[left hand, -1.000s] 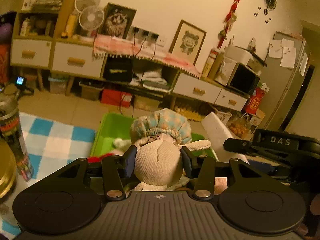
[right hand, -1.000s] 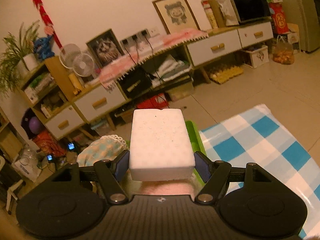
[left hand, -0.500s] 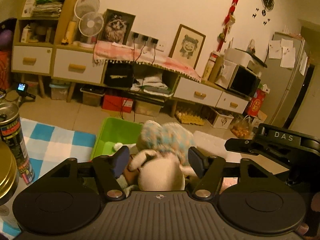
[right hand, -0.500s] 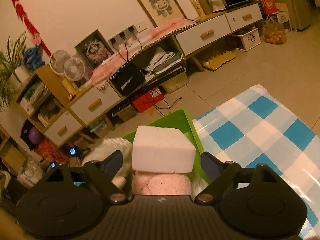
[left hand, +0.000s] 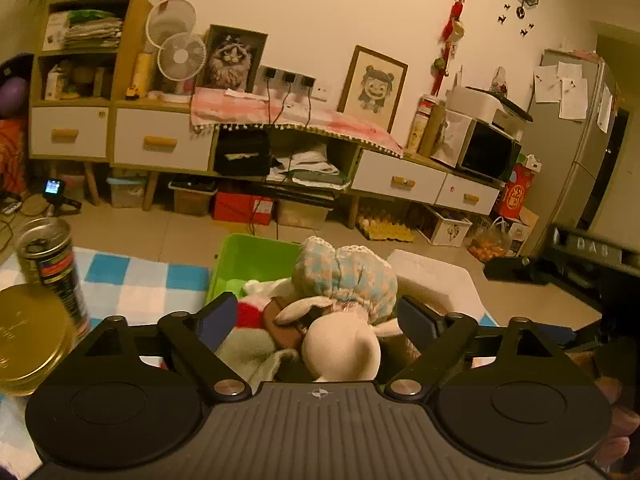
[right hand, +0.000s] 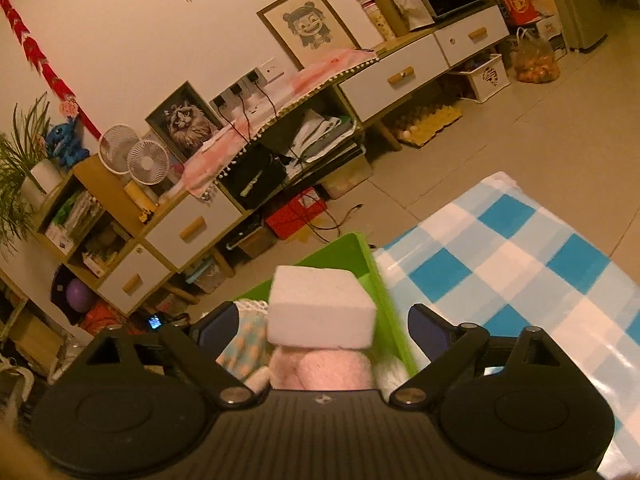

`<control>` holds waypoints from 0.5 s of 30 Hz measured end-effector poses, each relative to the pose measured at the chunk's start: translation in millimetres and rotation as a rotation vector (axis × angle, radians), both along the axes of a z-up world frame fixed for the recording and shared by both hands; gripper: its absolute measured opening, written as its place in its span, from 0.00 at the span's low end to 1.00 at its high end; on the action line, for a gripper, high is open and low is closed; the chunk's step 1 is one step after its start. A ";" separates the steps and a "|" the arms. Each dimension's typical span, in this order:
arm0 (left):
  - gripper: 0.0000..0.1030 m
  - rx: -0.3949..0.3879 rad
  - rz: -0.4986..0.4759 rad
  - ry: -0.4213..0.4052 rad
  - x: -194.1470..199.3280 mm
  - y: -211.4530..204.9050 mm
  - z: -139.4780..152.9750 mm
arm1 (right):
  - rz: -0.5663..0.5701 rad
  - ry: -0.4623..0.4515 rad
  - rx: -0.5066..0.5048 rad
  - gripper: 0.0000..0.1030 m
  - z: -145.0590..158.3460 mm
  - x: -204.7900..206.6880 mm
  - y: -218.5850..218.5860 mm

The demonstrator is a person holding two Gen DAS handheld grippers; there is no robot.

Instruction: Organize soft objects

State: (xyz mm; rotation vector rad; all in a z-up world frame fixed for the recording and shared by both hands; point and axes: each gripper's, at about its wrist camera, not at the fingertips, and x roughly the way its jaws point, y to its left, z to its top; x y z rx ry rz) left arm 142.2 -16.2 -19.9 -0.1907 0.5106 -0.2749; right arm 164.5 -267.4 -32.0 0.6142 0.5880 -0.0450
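Released, doll [left hand: 340,320] and sponge [right hand: 320,312] lie in bin [right hand: 384,292].

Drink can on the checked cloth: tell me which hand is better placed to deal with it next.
Left. The drink can stands just left of the left gripper, whose opening jaws no longer touch the plush doll. The right wrist view shows no can.

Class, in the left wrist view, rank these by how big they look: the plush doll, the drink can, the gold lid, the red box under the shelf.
1. plush doll
2. gold lid, partly cut off and near the camera, so unsure against the doll
3. drink can
4. red box, far off
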 end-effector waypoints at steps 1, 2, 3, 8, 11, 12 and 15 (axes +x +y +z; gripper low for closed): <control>0.88 0.002 0.000 0.004 -3.4 2.6 0.8 | -0.001 0.006 -0.017 0.62 0.0 -4.6 0.5; 0.89 0.007 -0.002 0.008 -7.0 5.3 1.4 | 0.001 0.013 -0.032 0.63 -0.1 -8.5 1.0; 0.90 0.016 -0.003 0.011 -11.2 8.2 1.8 | 0.009 0.022 -0.050 0.63 -0.2 -12.8 1.2; 0.94 0.092 -0.006 0.036 -31.4 20.2 1.5 | 0.033 0.040 -0.106 0.64 2.0 -35.3 5.0; 0.95 0.134 -0.006 0.060 -43.5 27.2 0.6 | 0.059 0.044 -0.117 0.65 2.8 -49.3 8.6; 0.95 0.147 -0.007 0.068 -48.0 29.4 0.0 | 0.072 0.046 -0.122 0.65 2.8 -53.8 10.2; 0.95 0.180 -0.012 0.090 -60.4 34.7 -2.2 | 0.090 0.053 -0.123 0.65 1.8 -66.2 15.6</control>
